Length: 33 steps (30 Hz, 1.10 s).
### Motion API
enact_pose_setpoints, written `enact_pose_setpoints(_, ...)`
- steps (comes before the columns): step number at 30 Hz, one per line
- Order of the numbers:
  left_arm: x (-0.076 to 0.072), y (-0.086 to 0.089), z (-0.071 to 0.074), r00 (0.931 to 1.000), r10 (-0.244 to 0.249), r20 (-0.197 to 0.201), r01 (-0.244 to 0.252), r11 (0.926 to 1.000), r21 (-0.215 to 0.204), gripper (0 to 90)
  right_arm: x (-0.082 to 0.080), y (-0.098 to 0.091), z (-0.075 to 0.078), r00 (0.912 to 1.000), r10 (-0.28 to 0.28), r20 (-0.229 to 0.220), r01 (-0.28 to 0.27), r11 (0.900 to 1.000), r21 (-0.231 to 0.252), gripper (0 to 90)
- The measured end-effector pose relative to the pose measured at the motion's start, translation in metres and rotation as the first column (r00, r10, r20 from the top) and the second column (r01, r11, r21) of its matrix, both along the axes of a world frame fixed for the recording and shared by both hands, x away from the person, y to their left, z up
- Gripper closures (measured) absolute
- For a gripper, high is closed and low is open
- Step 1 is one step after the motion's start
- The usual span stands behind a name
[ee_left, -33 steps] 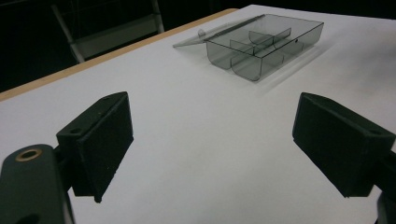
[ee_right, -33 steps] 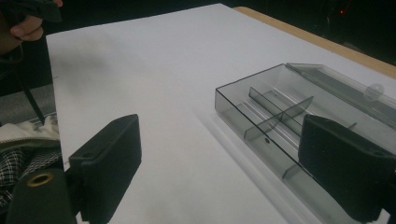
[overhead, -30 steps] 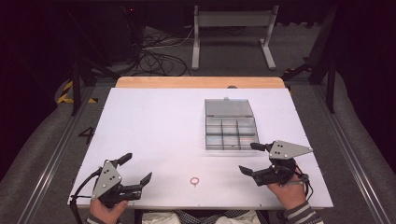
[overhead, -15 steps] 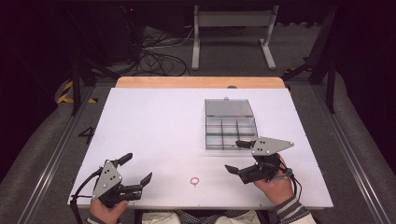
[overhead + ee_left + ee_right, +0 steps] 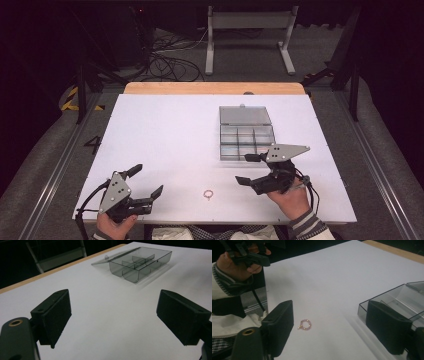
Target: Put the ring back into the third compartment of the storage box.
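Going left to right across the table:

left gripper (image 5: 145,180): parked near the front-left corner of the white table (image 5: 165,135), jaws spread wide with nothing between them; in its own view it's just bare tabletop between the pads, with the box well off in the distance.

ring (image 5: 208,194): tiny pinkish beaded loop lying flat on the table close to the front edge, between the two grippers and nearer the right one. Nobody's touching it.

right gripper (image 5: 248,169): held in the hand right of the ring, pointing left toward it. Jaws have just been closing a bit but are released, nothing pinched. In its own view the ring (image 5: 304,324) sits on the table ahead, just beside the left pad.

compartment box (image 5: 247,141): clear grey plastic, lid (image 5: 244,115) flipped open toward the far side, sitting on the right half of the table just beyond the right gripper. Compartments look empty as far as I can tell.
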<state>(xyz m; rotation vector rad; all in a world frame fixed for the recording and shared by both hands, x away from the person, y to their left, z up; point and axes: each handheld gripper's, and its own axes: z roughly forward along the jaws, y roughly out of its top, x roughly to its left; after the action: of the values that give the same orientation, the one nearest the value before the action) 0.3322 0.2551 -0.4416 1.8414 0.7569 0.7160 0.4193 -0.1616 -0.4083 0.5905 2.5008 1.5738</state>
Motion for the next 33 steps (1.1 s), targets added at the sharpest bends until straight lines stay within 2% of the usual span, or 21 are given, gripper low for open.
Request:
enact_pose_setpoints(4,0.0,0.0,0.0,1.0,0.001,-0.002,-0.001,1.0,-0.003,13.2,-0.001,0.004,0.0,1.0,0.007,-0.005,-0.007,0.9998,-0.018,27.4)
enact_pose_setpoints(5,0.0,-0.001,0.0,1.0,0.001,-0.002,-0.001,1.0,-0.004,13.2,-0.001,0.009,-0.001,1.0,0.008,0.005,-0.008,0.9991,-0.043,29.0)
enact_pose_setpoints(8,0.0,-0.001,0.0,1.0,0.001,-0.003,-0.001,1.0,-0.004,13.2,-0.002,0.013,-0.001,0.9998,0.008,0.015,-0.007,0.9979,-0.064,30.7)
enact_pose_setpoints(9,0.0,0.0,0.0,1.0,0.002,-0.003,-0.002,1.0,-0.004,13.2,-0.002,0.018,-0.003,0.9996,0.009,0.028,-0.006,0.9962,-0.087,32.8)
enact_pose_setpoints(18,0.0,0.0,0.0,1.0,-0.001,0.0,0.001,1.0,-0.001,13.2,-0.002,0.04,-0.009,0.9986,0.031,0.043,-0.024,0.9877,-0.154,38.3)
enact_pose_setpoints(26,0.0,0.0,0.0,1.0,-0.003,0.001,0.003,1.0,0.0,13.2,-0.001,0.055,-0.017,0.9983,0.052,0.026,-0.046,0.9799,-0.194,43.5)
enact_pose_setpoints(27,0.0,0.0,0.0,1.0,-0.003,0.001,0.003,1.0,0.0,13.2,0.0,0.06,-0.021,0.998,0.062,0.016,-0.057,0.9755,-0.212,45.8)
enact_pose_setpoints(33,0.0,0.0,0.0,1.0,-0.004,-0.004,0.004,1.0,0.002,13.2,0.001,0.072,-0.03,0.9966,0.083,-0.001,-0.08,0.965,-0.25,50.8)
